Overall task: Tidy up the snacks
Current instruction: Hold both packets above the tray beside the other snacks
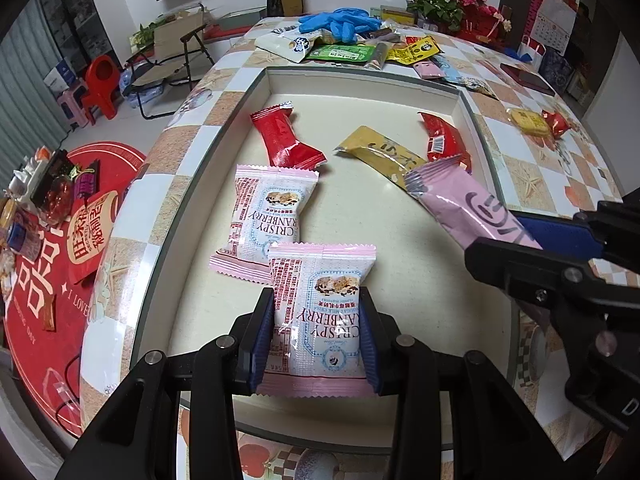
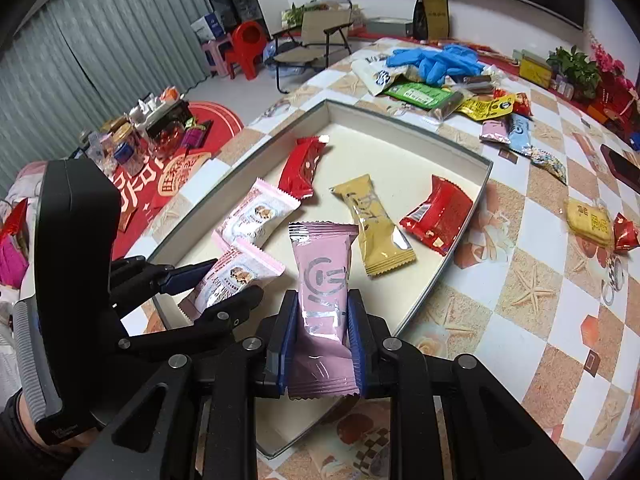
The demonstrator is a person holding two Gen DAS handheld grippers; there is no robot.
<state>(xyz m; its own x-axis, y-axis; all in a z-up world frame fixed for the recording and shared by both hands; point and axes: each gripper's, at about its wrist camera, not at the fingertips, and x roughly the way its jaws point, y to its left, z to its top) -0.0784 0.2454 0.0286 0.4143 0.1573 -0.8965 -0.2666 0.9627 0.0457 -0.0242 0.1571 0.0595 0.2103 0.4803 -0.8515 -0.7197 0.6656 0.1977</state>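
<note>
A shallow cream tray (image 1: 360, 72) (image 2: 400, 132) lies on the checkered table. My left gripper (image 1: 316, 296) (image 2: 230, 280) is shut on a pink-and-white cranberry packet (image 1: 320, 276) (image 2: 240, 268) over the tray's near end. Over the tray's right side, my right gripper (image 2: 323, 298) (image 1: 500, 236) is shut on a long pink packet (image 2: 322, 276) (image 1: 460, 196). Inside the tray lie a second cranberry packet (image 1: 268, 212) (image 2: 258, 212), a red packet (image 1: 286, 136) (image 2: 302, 168), a yellow packet (image 1: 380, 152) (image 2: 368, 224) and another red packet (image 1: 442, 140) (image 2: 438, 214).
Beyond the tray's far rim sits a heap of loose snacks (image 1: 340, 54) (image 2: 424, 94) with blue gloves (image 1: 340, 24) (image 2: 436, 60) on top. A yellow biscuit pack (image 1: 528, 120) (image 2: 590, 220) lies on the table to the right. The table's edge drops off on the left.
</note>
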